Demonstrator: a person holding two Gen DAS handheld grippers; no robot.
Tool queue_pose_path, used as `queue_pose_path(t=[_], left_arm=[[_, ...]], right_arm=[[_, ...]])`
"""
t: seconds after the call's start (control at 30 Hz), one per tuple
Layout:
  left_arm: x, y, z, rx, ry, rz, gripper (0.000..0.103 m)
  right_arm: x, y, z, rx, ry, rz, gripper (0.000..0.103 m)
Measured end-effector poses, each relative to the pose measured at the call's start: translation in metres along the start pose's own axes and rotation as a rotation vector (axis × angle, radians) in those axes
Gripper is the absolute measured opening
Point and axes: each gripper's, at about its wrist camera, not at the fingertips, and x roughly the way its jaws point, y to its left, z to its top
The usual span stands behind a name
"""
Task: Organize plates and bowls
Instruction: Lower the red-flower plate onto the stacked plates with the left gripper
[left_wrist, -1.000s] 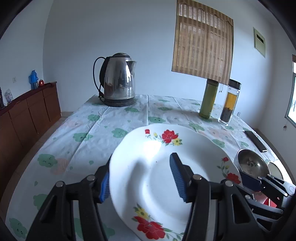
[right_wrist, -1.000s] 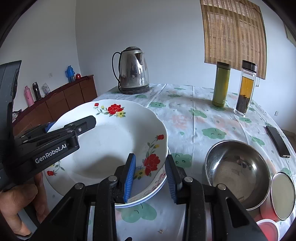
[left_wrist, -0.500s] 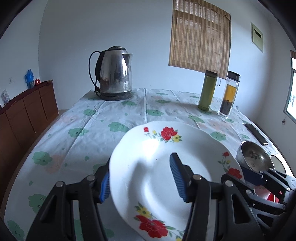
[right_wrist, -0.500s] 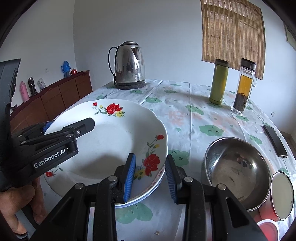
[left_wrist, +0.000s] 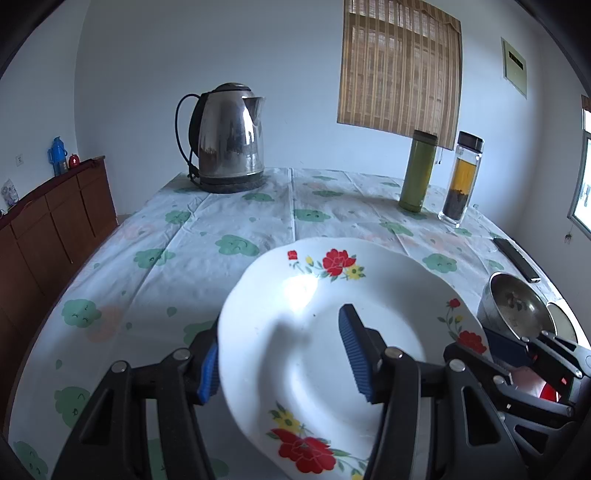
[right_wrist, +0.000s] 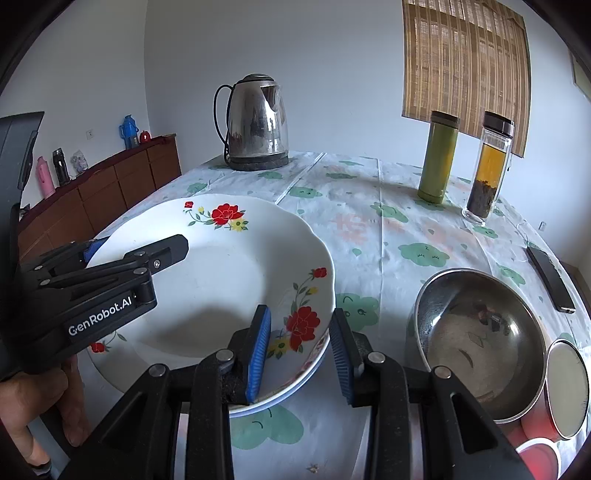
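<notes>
A white plate with red flowers (left_wrist: 332, 325) fills the near part of the left wrist view. My left gripper (left_wrist: 280, 354) straddles its left rim, one blue pad under the rim and one on the plate's inside. In the right wrist view the same plate (right_wrist: 221, 273) rests on a stack of plates (right_wrist: 295, 384), and the left gripper (right_wrist: 136, 254) reaches over its left edge. My right gripper (right_wrist: 299, 350) straddles the plates' right rim with jaws apart. A steel bowl (right_wrist: 480, 332) sits to the right.
A steel kettle (left_wrist: 225, 136), a green flask (left_wrist: 419, 170) and a glass tea bottle (left_wrist: 461, 177) stand at the table's far side. A black remote (right_wrist: 550, 278) lies at the right edge. A lidded red container (right_wrist: 565, 387) sits by the bowl. A wooden sideboard (right_wrist: 110, 184) stands at the left.
Both views have shifted slightly, with the kettle appearing higher and closer. Both grippers keep the same hold around the plate rims.
</notes>
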Motion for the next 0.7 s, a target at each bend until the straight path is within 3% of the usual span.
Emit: queue_pose_path(t=[0.7], left_arm=[[0.020, -0.007, -0.006, 0.039, 0.072, -0.001, 0.055]], right_arm=[[0.011, -0.001, -0.001, -0.005, 0.023, -0.047, 0.035]])
